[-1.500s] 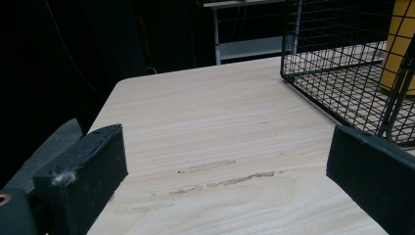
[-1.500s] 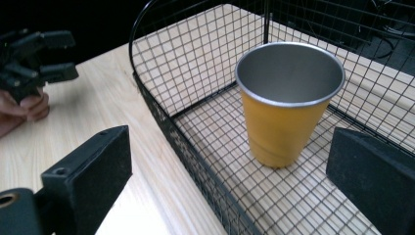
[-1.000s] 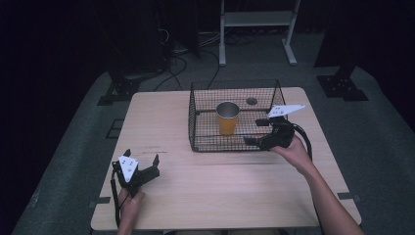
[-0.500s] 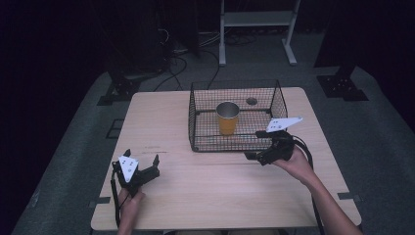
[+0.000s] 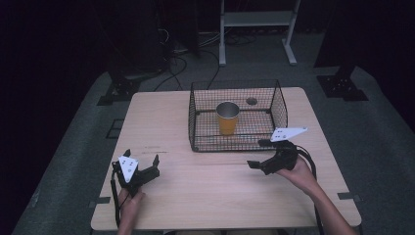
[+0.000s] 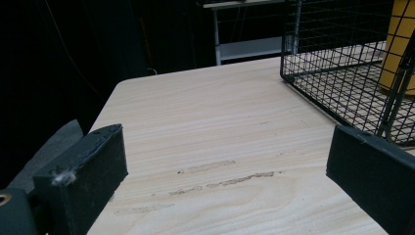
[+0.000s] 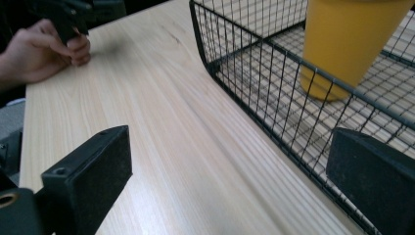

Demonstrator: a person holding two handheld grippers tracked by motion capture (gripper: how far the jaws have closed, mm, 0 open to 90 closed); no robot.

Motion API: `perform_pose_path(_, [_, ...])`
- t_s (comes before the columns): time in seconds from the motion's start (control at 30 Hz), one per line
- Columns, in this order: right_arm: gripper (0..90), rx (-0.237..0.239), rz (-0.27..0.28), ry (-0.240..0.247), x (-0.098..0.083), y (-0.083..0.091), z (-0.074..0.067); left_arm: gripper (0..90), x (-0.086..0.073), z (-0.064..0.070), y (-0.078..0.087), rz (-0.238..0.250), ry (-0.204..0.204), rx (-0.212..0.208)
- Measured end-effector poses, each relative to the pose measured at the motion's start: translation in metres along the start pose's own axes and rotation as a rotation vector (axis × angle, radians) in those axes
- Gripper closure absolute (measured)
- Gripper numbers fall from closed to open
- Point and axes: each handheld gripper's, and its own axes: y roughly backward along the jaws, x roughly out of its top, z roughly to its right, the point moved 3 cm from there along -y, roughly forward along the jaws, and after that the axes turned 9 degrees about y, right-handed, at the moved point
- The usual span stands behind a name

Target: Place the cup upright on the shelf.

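Right gripper [image 5: 258, 153], jaws spread and empty, sits lower right of the wire basket [image 5: 279, 100]; the orange cup [image 5: 227, 117] stands upright inside at frame centre, nearer it than the spread left gripper [image 5: 142, 163].

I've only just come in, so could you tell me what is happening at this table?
A person sits at a wooden table with a two-jaw gripper in each hand. An orange cup stands upright inside a black wire basket. The right gripper is open and empty, out in front of the basket's near wall. The left gripper rests open near the table's front left, holding nothing.
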Motion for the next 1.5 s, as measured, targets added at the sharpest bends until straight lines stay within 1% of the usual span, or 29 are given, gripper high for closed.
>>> perform_pose_path(0.07, [2.6, -0.006, 0.003, -0.001, -0.003, 0.001, -0.002, 0.8, 0.000, 0.000, 0.000, 0.001, -0.002, -0.001])
perform_pose_path(0.2, [2.5, 0.011, 0.002, -0.015, -0.011, 0.003, -0.006, 0.8, 0.000, 0.001, 0.000, 0.002, -0.009, -0.001])
perform_pose_path(0.33, [2.6, 0.022, 0.000, -0.022, -0.020, 0.003, -0.010, 0.8, 0.000, 0.001, 0.000, 0.001, -0.007, 0.000])
perform_pose_path(0.37, [2.6, 0.008, -0.006, -0.015, -0.023, 0.004, -0.011, 0.8, 0.000, 0.001, 0.000, 0.001, -0.005, 0.000])
perform_pose_path(0.4, [2.5, 0.004, -0.009, -0.016, -0.025, 0.004, -0.012, 0.8, 0.000, 0.001, 0.000, 0.001, -0.005, -0.001])
perform_pose_path(0.43, [2.6, 0.009, -0.006, -0.025, -0.028, 0.004, -0.012, 0.8, 0.000, 0.001, 0.000, 0.001, -0.006, -0.001])
perform_pose_path(0.63, [2.5, -0.001, 0.001, -0.057, -0.043, 0.005, -0.013, 0.8, 0.000, 0.001, 0.000, 0.000, -0.006, 0.000])
perform_pose_path(0.73, [2.6, -0.002, 0.000, -0.061, -0.047, 0.006, -0.014, 0.8, 0.000, 0.001, 0.000, 0.000, -0.006, 0.001])
perform_pose_path(0.77, [2.6, 0.000, 0.002, -0.071, -0.052, 0.007, -0.015, 0.8, 0.000, 0.001, 0.000, 0.000, -0.007, 0.001])
perform_pose_path(0.87, [2.6, -0.010, -0.005, -0.072, -0.057, 0.009, -0.017, 0.8, 0.000, 0.001, 0.000, 0.000, -0.008, 0.001])
perform_pose_path(0.97, [2.6, -0.015, -0.001, -0.078, -0.062, 0.011, -0.019, 0.8, 0.000, 0.001, 0.000, 0.001, -0.007, 0.000])
perform_pose_path(1.03, [2.6, -0.015, 0.014, -0.088, -0.065, 0.012, -0.020, 0.8, 0.000, 0.001, 0.000, 0.001, -0.008, 0.000])
perform_pose_path(1.5, [2.6, -0.038, 0.030, -0.119, -0.084, 0.024, -0.026, 0.8, 0.000, 0.001, 0.000, 0.003, -0.011, -0.001])
